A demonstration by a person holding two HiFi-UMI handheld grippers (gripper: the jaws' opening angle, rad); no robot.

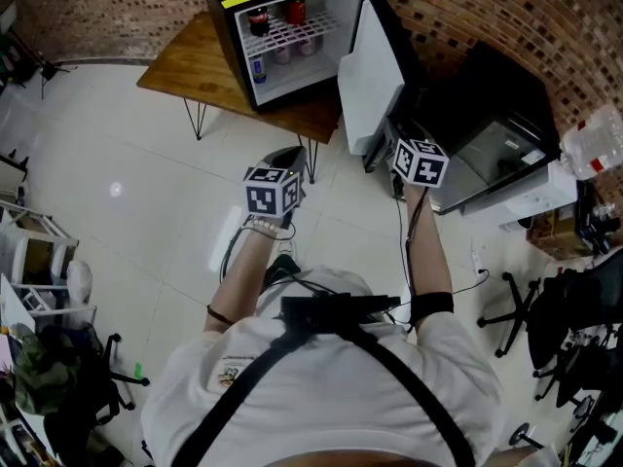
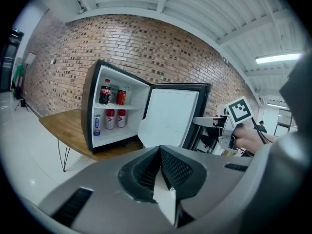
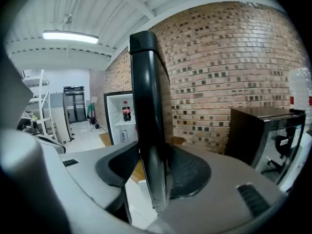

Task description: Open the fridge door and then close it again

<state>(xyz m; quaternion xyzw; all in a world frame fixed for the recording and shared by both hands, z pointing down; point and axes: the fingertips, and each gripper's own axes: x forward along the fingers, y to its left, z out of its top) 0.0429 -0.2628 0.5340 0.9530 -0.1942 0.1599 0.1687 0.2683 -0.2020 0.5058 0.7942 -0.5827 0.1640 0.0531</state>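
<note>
A black mini fridge (image 1: 292, 37) stands on a wooden table (image 1: 195, 66), its white-lined door (image 1: 370, 81) swung wide open toward me. Bottles and cans sit on its shelves (image 2: 112, 106). My right gripper (image 1: 389, 139) is at the door's free edge. In the right gripper view that dark edge (image 3: 148, 106) stands upright between the jaws of the right gripper (image 3: 153, 179), close to both pads, with no firm press visible. My left gripper (image 1: 292, 154) hovers in front of the table, apart from the fridge. The left gripper (image 2: 161, 165) is shut with nothing in it.
To the right of the fridge a black glass-fronted cabinet (image 1: 496, 134) stands against the brick wall, with a large water bottle (image 1: 594, 139) beyond it. Office chairs (image 1: 545, 309) are at the right and shelving (image 1: 39, 261) at the left. The floor is white tile.
</note>
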